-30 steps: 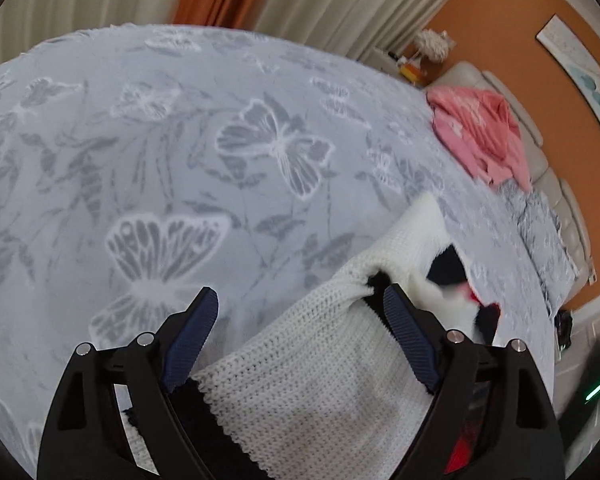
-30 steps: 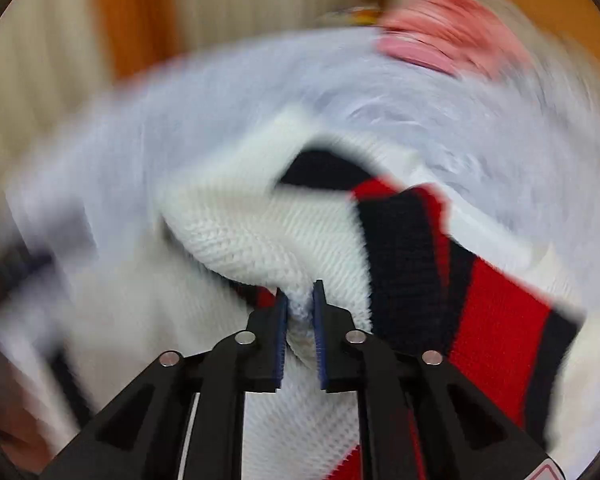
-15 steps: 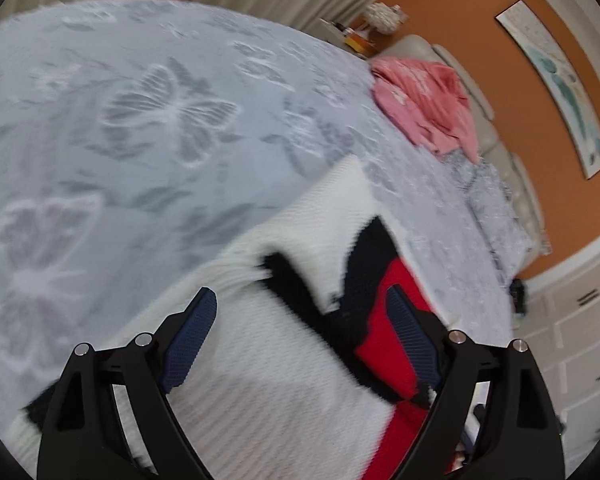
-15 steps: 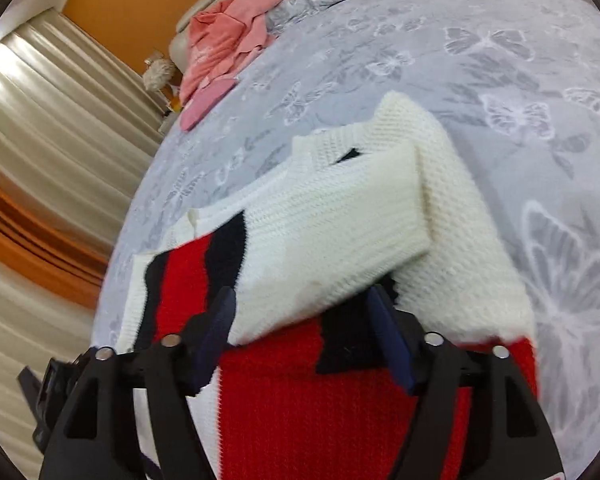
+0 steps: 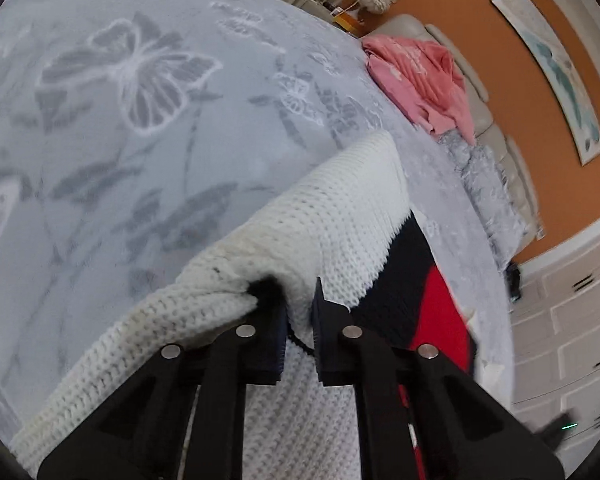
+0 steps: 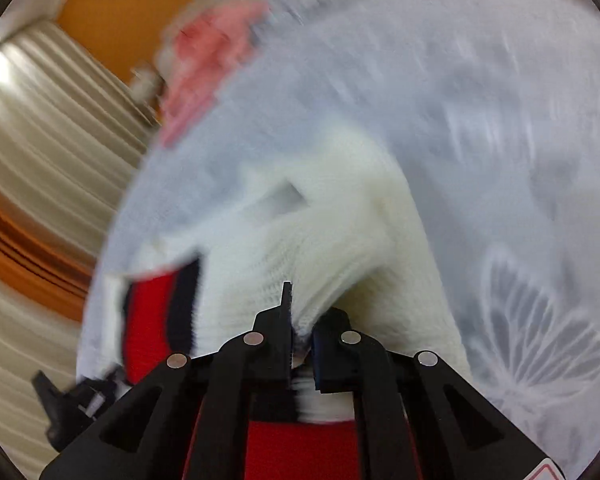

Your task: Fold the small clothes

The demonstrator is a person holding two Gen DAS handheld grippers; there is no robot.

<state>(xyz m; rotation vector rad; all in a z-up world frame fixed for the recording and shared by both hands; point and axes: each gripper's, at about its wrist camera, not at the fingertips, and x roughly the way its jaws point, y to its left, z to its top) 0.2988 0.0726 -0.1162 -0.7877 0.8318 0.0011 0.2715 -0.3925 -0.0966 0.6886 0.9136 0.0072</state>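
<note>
Sweater (image 5: 332,216), white knit with red and black, lies on the bed (image 5: 140,120); left gripper (image 5: 300,332) and right gripper (image 6: 302,332) both pinch its near white edge, probably to fold it over.

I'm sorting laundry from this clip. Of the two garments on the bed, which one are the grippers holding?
The white knit sweater with black and red stripes: both the left gripper and right gripper pinch its white knit. The pink garment lies untouched by the headboard.

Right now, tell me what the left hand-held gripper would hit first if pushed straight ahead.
The left hand-held gripper is already shut on the white knit sweater, so it meets that first. Beyond its folded edge lies the grey butterfly bedspread; depth there is unclear.
</note>
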